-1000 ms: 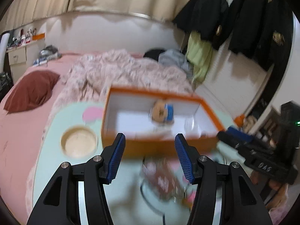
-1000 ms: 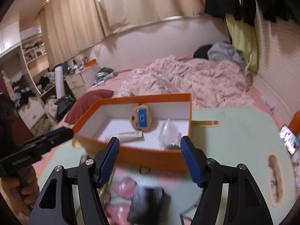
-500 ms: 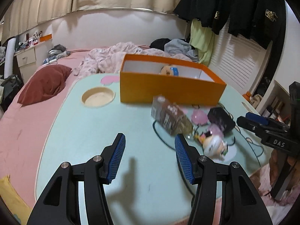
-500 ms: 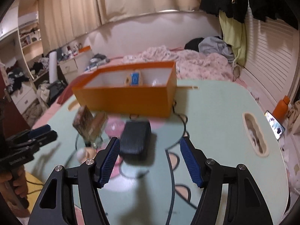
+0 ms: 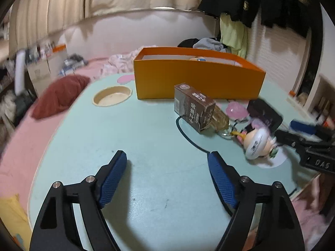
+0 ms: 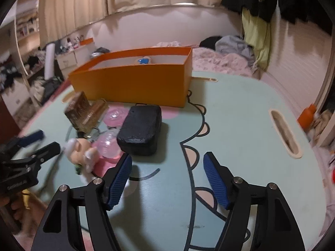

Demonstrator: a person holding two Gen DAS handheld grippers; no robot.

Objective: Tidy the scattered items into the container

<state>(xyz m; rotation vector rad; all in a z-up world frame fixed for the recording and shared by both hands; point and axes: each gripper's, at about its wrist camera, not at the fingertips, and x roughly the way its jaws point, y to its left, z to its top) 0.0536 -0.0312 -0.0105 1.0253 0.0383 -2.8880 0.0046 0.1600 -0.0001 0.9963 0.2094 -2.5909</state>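
Note:
An orange box point(image 5: 196, 81) stands at the far side of the mint table point(image 5: 129, 138); it also shows in the right wrist view point(image 6: 134, 83), with a small toy inside. In front of it lie a brown carton point(image 5: 193, 106), a black pouch point(image 6: 141, 128), pink capsules point(image 6: 108, 144) and a small figurine point(image 5: 258, 141). My left gripper point(image 5: 167, 163) is open and empty, low over the table, short of the carton. My right gripper point(image 6: 167, 165) is open and empty, just in front of the black pouch point(image 5: 264, 112).
A bed with a pink quilt point(image 6: 217, 60) and a red pillow point(image 5: 60, 96) lies behind the table. The table has a round recess point(image 5: 112, 98) at the left and a slot point(image 6: 284, 133) at the right. An orange bottle point(image 6: 306, 116) stands beyond the right edge.
Both grippers have pulled back from over the orange box and dropped low toward the near side of the table. The scattered items now lie ahead of them. Both stay open.

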